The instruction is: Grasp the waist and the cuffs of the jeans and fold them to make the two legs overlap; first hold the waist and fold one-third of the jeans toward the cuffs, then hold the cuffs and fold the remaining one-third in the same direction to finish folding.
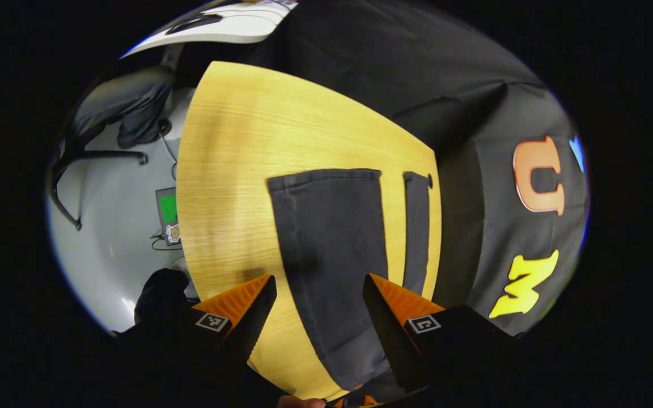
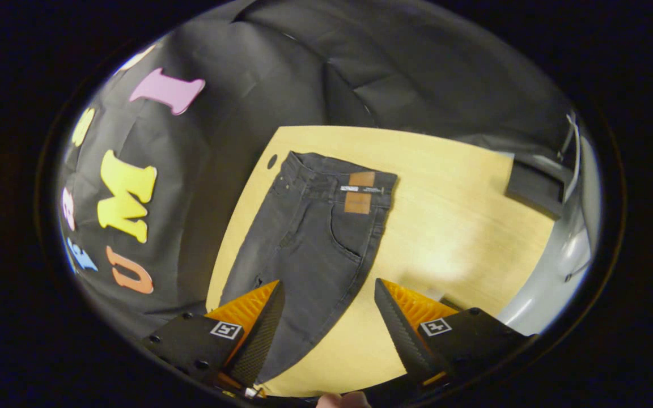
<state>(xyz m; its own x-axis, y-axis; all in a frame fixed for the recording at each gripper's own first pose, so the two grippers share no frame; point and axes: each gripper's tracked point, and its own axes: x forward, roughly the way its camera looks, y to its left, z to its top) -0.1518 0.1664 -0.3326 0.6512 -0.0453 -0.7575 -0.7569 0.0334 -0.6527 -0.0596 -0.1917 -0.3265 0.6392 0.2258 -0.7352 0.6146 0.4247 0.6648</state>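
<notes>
Both hand-held grippers hover with fingers apart above dark jeans spread on the table.

Left hand-held gripper (image 1: 319, 289) over the legs (image 1: 332, 238); right hand-held gripper (image 2: 329, 294) over the thigh; jeans (image 2: 315, 238) lie along the table (image 2: 451, 226) edge beside the booth wall, waist (image 2: 338, 175) farthest.

Both views look steeply down from above opposite ends of the jeans (image 1: 332, 238), sharing the wooden table (image 2: 445, 226).
</notes>
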